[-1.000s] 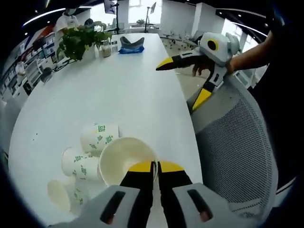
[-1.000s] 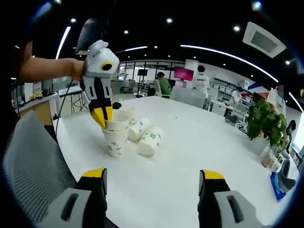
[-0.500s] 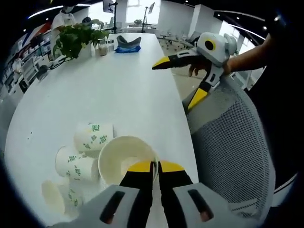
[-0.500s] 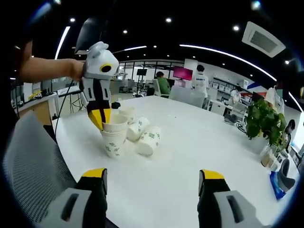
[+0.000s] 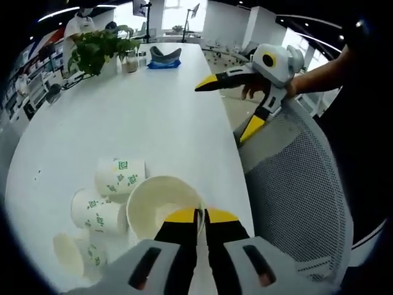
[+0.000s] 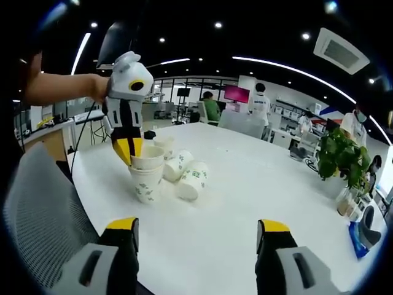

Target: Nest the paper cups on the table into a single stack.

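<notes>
Left hand-held gripper (image 5: 201, 216) clamped on the rim of the top cup (image 5: 161, 206) — jaws pressed together over the near edge. Held nested in a second cup (image 6: 146, 186) standing upright on the white surface (image 5: 141, 117), close to its edge beside the mesh chair (image 5: 301, 190). Two cups (image 5: 120, 176) lay tipped just beyond the stack. Right hand-held gripper (image 6: 196, 236) kept apart from the stack — jaws spread wide, empty.
</notes>
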